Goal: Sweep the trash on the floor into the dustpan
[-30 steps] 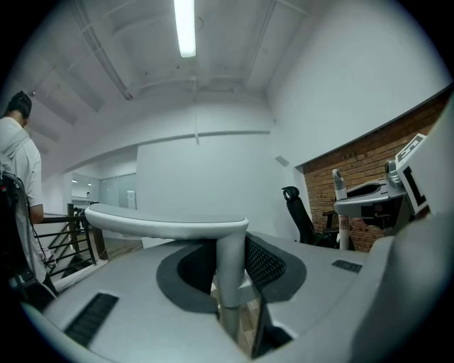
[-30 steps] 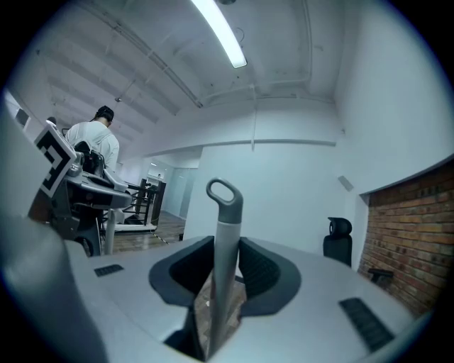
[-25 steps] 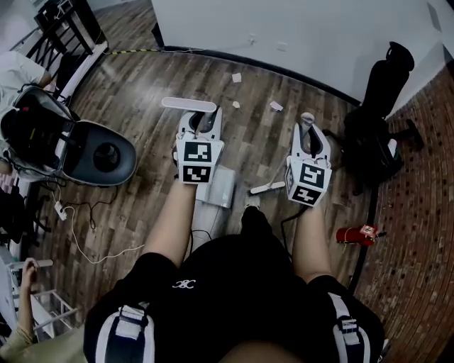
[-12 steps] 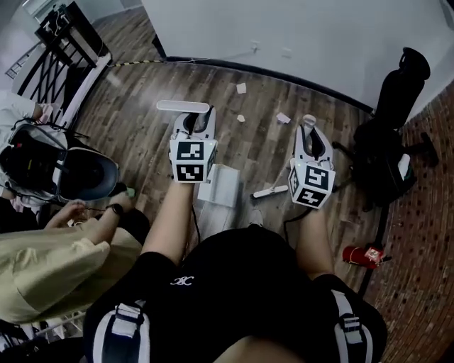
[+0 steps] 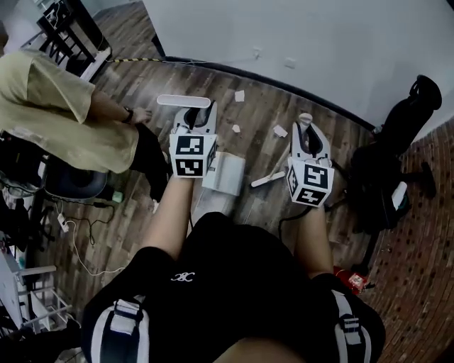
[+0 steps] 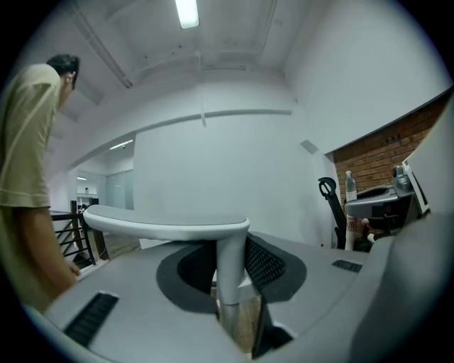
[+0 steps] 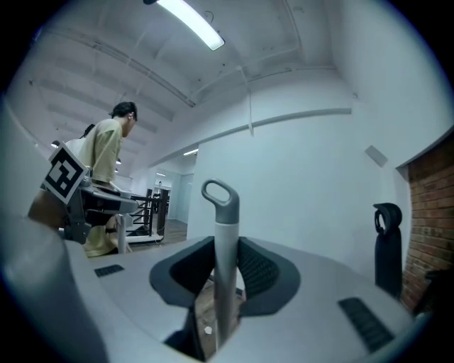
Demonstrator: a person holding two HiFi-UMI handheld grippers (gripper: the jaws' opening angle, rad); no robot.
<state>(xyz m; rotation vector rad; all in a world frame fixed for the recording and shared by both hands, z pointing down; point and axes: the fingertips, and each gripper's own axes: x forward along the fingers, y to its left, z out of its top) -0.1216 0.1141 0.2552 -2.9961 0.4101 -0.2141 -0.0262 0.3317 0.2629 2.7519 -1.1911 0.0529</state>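
Dustpan (image 5: 225,174): white, on the floor just ahead of the person's feet, between the two grippers. Its upright handle (image 6: 167,223) ends in a flat T-bar.
Left gripper (image 5: 195,113): jaws closed on the handle's stem just under the T-bar, pads tight on both sides.
Right gripper (image 5: 306,131): jaws clamped on the broom handle (image 7: 216,234), grey hang loop sticking out above them.
Broom head (image 5: 268,181): white, on the floor right of the dustpan, not touching it.
Trash (image 5: 280,131): three pale paper scraps on the floor beyond the dustpan. One lies beside the right gripper, one (image 5: 236,128) sits between the grippers, one (image 5: 240,96) is farther out toward the wall. None are in the pan.
Floor (image 5: 128,205): dark wood planks. Loose white cable (image 5: 78,248) at left.
Red object (image 5: 351,280): on the floor at right, too small to identify.
Second person (image 5: 57,106): pale yellow shirt, bent over at left, hand close to the left gripper.
Office chair (image 5: 397,142): black, at right by the wall.
Wall (image 5: 298,35): plain white, black baseboard along the floor.
Brick wall (image 6: 390,152): on the right side.
Railing (image 5: 67,21): black, far left corner.
Ceiling (image 6: 186,13): white, strip light on.
Writing: small white monogram (image 5: 183,278) on the black shorts, not legible. Square black-and-white markers on both gripper cubes, no readable text.
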